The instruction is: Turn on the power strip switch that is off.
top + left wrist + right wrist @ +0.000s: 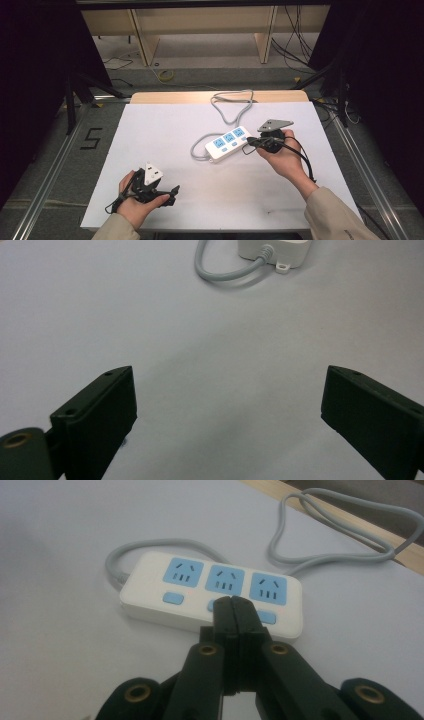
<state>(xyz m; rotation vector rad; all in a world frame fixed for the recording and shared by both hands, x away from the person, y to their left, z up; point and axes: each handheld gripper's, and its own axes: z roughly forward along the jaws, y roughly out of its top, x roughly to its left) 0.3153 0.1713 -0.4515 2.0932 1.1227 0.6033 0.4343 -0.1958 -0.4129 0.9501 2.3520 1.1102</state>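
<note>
On table: R gripper (234, 605) clenched over power strip (212, 592); L gripper (227, 405) released.

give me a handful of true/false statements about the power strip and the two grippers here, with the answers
1. The power strip has three blue sockets. True.
2. The right gripper is wide open. False: its jaws are pressed together, with nothing visible between them.
3. The left gripper is open over bare white table cover. True.
4. The right gripper's tips are near the strip's middle blue button. True.
5. The strip's grey cable is plugged into one of its own sockets. False: all three sockets are empty.
6. The left gripper is touching the strip. False: it is well apart from it.
</note>
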